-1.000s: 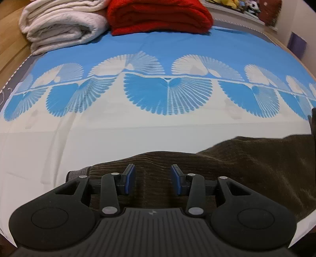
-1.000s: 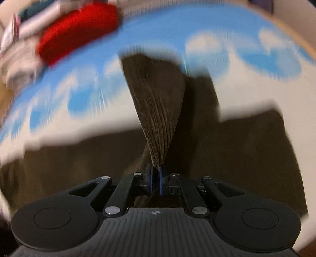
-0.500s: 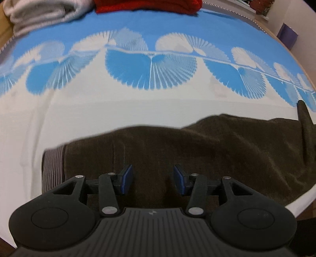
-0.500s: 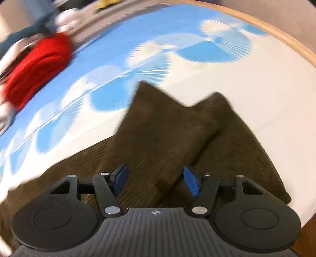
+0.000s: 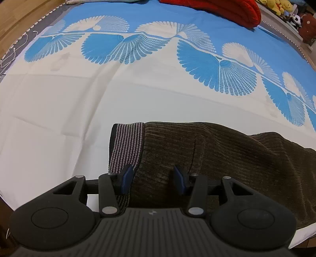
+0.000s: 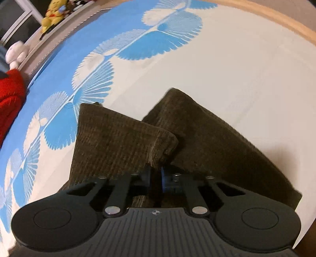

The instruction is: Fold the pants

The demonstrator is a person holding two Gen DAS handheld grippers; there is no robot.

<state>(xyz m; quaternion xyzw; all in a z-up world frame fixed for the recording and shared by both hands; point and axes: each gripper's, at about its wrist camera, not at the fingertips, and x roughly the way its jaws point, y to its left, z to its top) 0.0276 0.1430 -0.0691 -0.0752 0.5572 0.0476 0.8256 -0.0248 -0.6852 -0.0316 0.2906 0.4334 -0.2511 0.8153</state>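
Dark brown corduroy pants (image 5: pixel 227 158) lie on the blue and white bedspread (image 5: pixel 59 110). Their striped waistband (image 5: pixel 126 146) is at the left end. My left gripper (image 5: pixel 152 179) is open and hovers over the waist end, its left finger near the waistband. In the right wrist view the two leg ends (image 6: pixel 122 136) lie spread apart, one overlapping the other. My right gripper (image 6: pixel 156 176) is shut on the hem corner of the upper leg (image 6: pixel 164 144).
A red folded blanket (image 5: pixel 217 8) lies at the far side of the bed, and shows in the right wrist view (image 6: pixel 9 102). Plush toys (image 6: pixel 53 13) sit on a ledge beyond. The wooden bed edge (image 6: pixel 276 21) curves at the right.
My right gripper let go of the raised leg, opened, then closed on the hem corner of the upper leg. My left gripper stayed open and shifted left toward the waistband.
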